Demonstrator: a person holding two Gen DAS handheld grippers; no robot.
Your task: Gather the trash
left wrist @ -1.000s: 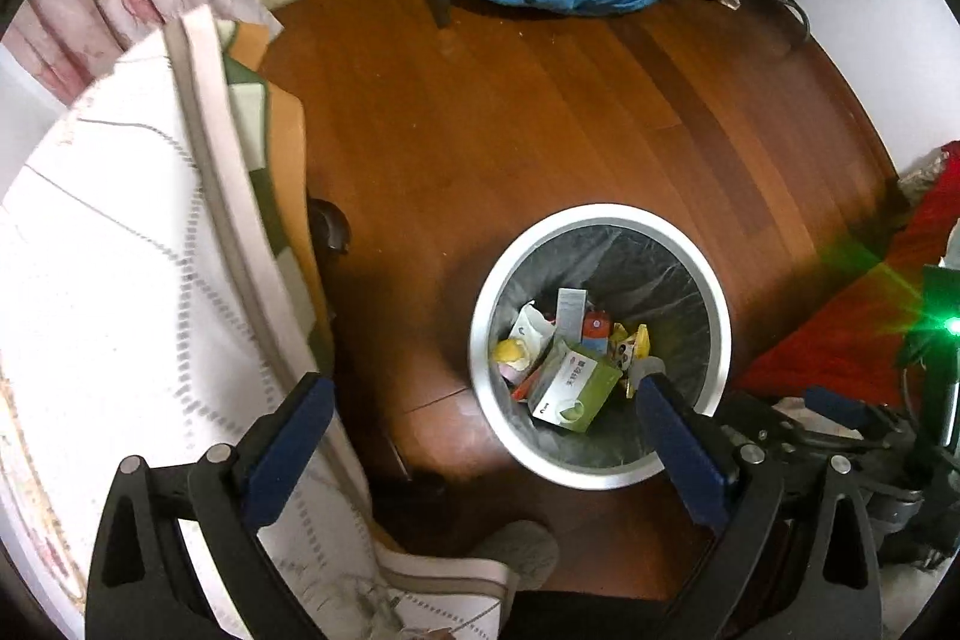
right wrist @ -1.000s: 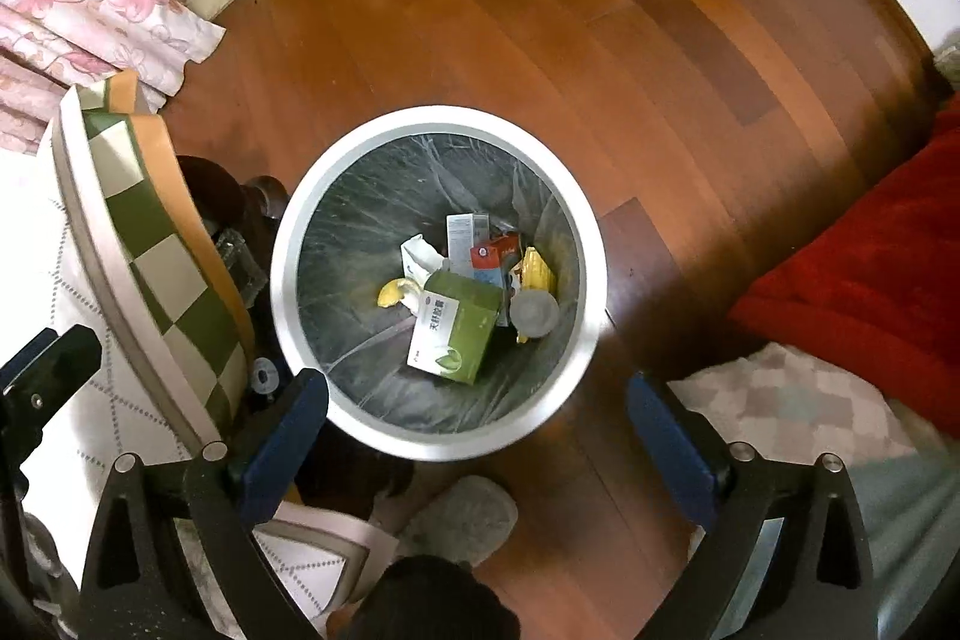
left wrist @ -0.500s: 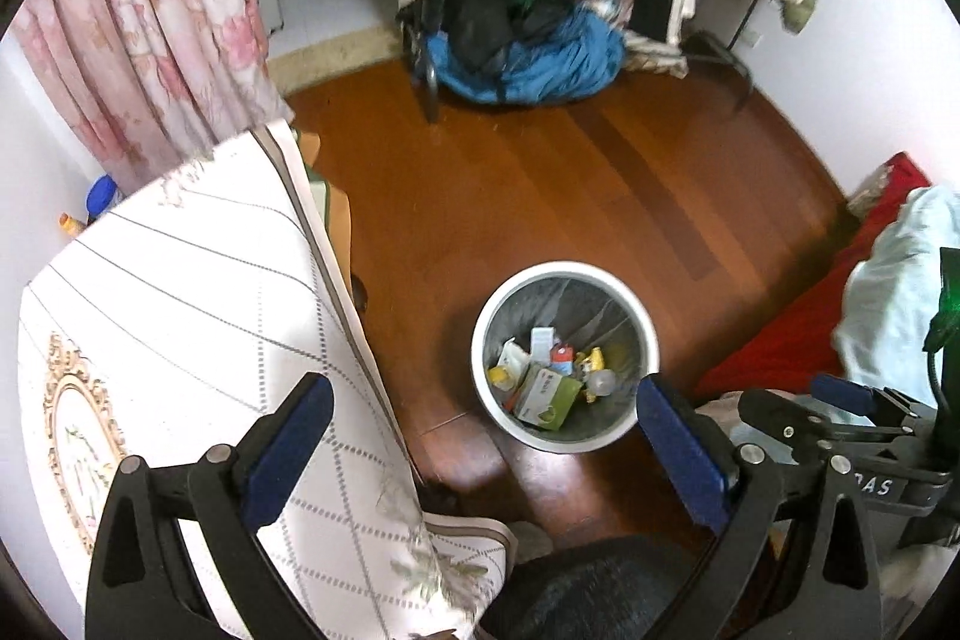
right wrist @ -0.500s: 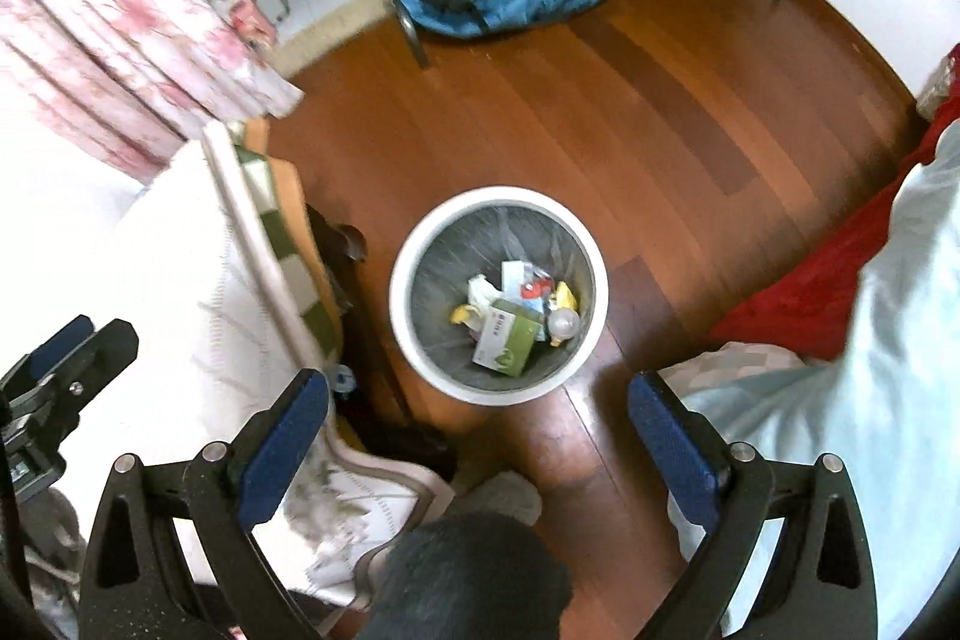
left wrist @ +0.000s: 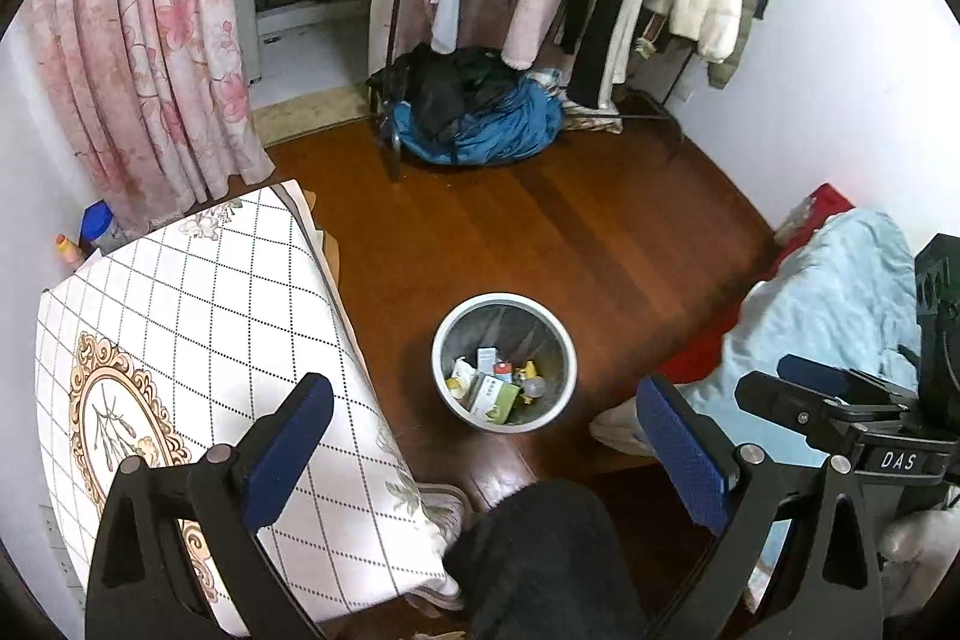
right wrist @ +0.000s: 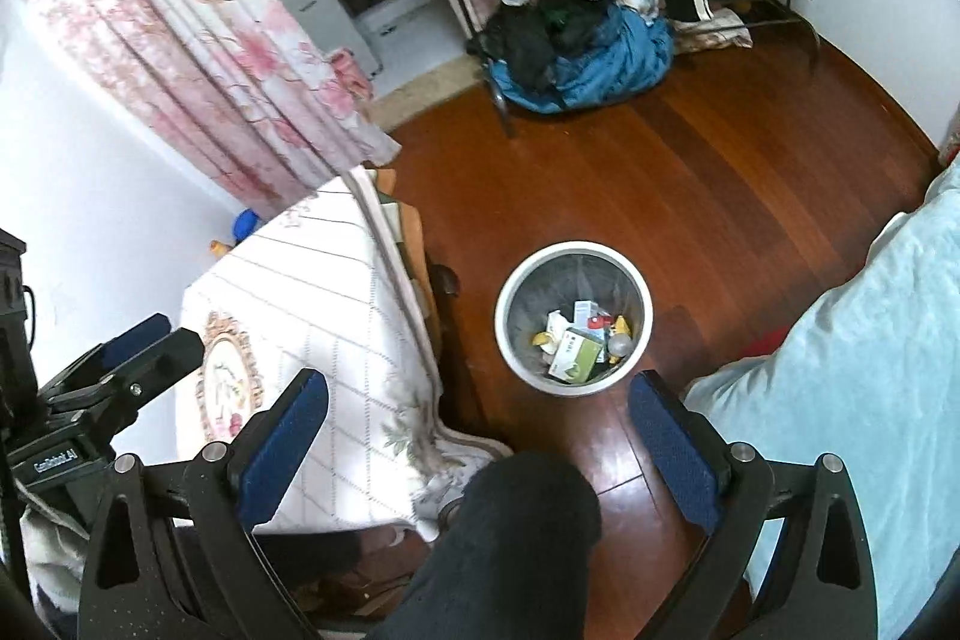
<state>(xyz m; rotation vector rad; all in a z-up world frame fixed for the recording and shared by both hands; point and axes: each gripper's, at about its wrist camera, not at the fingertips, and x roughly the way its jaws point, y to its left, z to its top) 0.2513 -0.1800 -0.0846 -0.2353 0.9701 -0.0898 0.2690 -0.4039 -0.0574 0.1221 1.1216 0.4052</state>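
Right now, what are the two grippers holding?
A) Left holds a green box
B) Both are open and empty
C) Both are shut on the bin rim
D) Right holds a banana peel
B: the left gripper and right gripper both gape wide with nothing between their pads, high above the trash bin.

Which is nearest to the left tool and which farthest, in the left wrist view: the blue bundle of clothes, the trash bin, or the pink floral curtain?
From the left tool:
1. Trash bin, on the floor just ahead between the fingers.
2. Blue bundle of clothes, straight ahead under the clothes rack.
3. Pink floral curtain, far left by the wall; close to the bundle, so this order is tentative.
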